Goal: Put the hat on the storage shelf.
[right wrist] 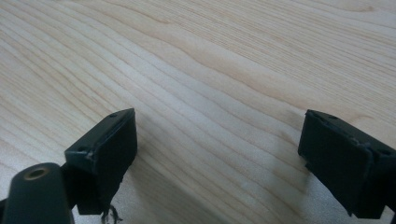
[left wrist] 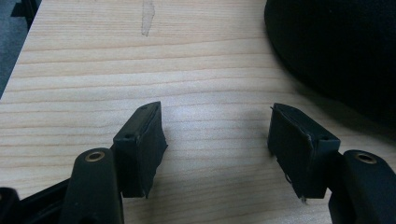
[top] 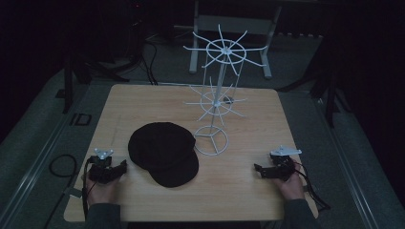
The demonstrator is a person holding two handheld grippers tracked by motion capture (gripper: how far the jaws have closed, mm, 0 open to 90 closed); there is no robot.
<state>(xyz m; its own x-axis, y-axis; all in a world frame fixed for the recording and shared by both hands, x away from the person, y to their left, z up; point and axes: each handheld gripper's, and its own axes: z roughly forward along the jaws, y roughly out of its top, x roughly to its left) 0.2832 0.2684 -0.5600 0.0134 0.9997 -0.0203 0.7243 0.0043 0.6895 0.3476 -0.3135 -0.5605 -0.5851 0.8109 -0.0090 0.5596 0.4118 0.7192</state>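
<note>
High view: a light wooden worktop (top: 143, 102) carries a black flat cap (top: 165, 152) at its near centre, brim toward the person, and a white wire display stand (top: 217, 95) just behind and to the right of the cap, upright on a ring base, with two tiers of radiating hooks. The cap's edge lies close beside the stand's base ring; whether they touch cannot be told. The left claw (top: 119, 169) rests at the near left edge of the worktop, held in the person's left hand (top: 98, 188), its jaws pointing toward the cap and just short of it. The right claw (top: 258, 169) rests at the near right edge in the right hand (top: 291, 186), well apart from cap and stand, jaws pointing inward.

Left gripper view: the left claw (left wrist: 217, 135) stands wide open with bare wood grain between its jaws and nothing held; the cap (left wrist: 336, 51) fills the upper right corner.

Right gripper view: the right claw (right wrist: 217, 154) is likewise spread wide and empty above the worktop (right wrist: 210, 60)
</note>
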